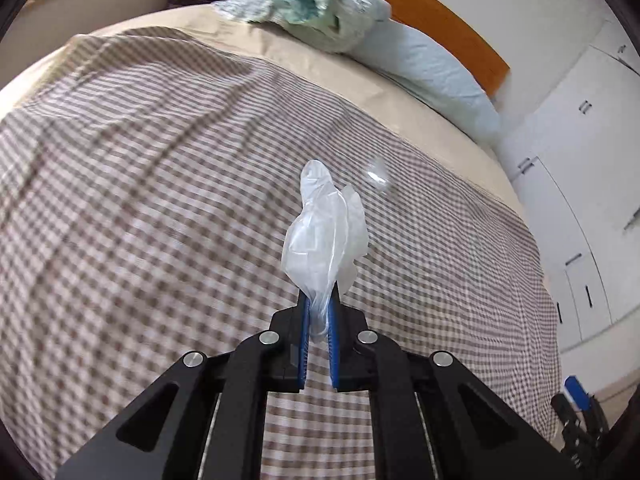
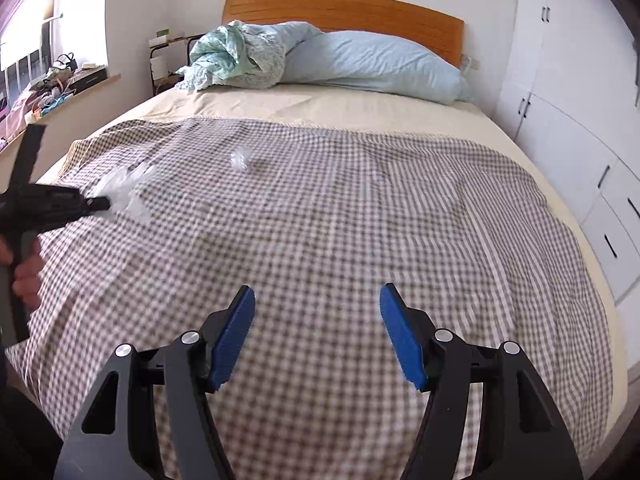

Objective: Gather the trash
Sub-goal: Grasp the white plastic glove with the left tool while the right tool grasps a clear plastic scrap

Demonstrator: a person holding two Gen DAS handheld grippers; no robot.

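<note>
On the left, the left gripper (image 1: 319,312) was pinched tight on a thin, see-through white plastic bag (image 1: 324,236), which stuck up from its blue pads. It looked like a bag for putting the trash in. Further right on the brown-and-white checked blanket (image 2: 360,208) lay a small crumpled clear plastic scrap (image 2: 241,157), alone and well away from the blanket's edges, with lots of free room around it. The right gripper (image 2: 317,332) hung over the blanket with its jaws wide and nothing in them, likely ready to grab.
</note>
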